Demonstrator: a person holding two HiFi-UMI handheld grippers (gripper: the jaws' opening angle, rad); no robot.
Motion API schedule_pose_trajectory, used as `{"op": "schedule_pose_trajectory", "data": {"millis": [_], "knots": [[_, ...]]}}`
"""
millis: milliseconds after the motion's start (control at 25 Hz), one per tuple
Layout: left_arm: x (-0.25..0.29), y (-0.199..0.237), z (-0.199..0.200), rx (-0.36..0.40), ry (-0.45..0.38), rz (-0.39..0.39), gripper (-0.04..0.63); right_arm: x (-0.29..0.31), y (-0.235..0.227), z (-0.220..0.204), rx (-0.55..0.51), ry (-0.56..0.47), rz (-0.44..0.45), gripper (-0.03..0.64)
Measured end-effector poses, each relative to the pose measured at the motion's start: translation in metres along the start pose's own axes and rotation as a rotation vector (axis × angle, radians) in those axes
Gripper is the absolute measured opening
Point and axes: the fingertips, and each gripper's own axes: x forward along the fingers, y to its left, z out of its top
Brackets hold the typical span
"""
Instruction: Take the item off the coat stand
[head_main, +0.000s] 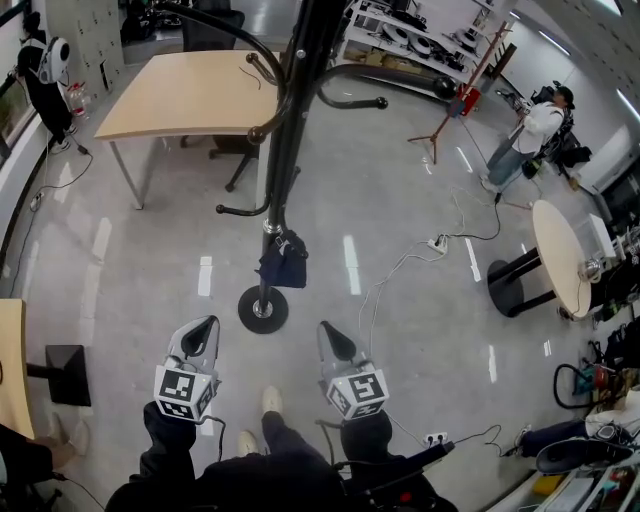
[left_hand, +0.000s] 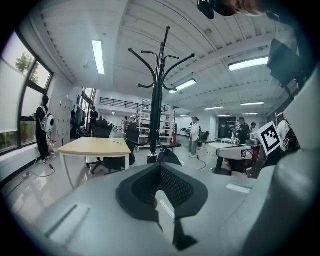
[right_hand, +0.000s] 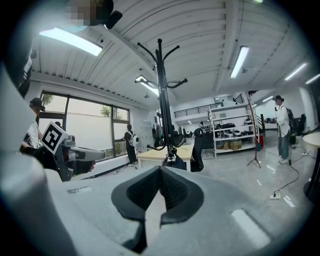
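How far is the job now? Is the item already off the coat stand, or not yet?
Done: nothing yet. The dark item hangs low on the coat stand.
In hand: nothing. The left gripper and right gripper are short of the stand, fingers together and empty.
Left: reach the item, open the fingers, grasp it and lift it off.

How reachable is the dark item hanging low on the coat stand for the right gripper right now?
Probably yes, but not from here: only bare floor lies between the right gripper and the dark blue item on the coat stand, yet it sits well short, jaws shut.
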Motion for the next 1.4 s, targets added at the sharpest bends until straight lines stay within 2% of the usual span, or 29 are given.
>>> {"op": "schedule_pose_trajectory", "data": {"millis": [360, 560, 1040, 1080, 1120, 1400], "knots": [[0.017, 0.010, -0.009, 0.015, -0.013, 0.015, 0.002, 0.023, -0.014, -0.014, 0.011, 0.042, 0.011, 0.002], [0.022, 0.006, -0.002, -0.004, -0.001, 0.014, 0.002, 0.037, -0.016, -0.024, 0.012, 0.067, 0.033, 0.002], [0.020, 0.005, -0.014, 0.005, 0.007, 0.011, 0.002, 0.067, -0.020, -0.038, 0.032, 0.096, 0.060, 0.006], [0.020, 0.005, -0.015, 0.006, 0.008, 0.011, 0.002, 0.069, -0.020, -0.040, 0.034, 0.103, 0.070, 0.055], [0.020, 0.005, -0.015, 0.005, 0.008, 0.011, 0.002, 0.071, -0.020, -0.042, 0.033, 0.109, 0.079, 0.072], [0.019, 0.005, -0.020, 0.000, 0.019, 0.008, 0.002, 0.088, -0.022, -0.055, 0.008, 0.130, 0.082, 0.125]]}}
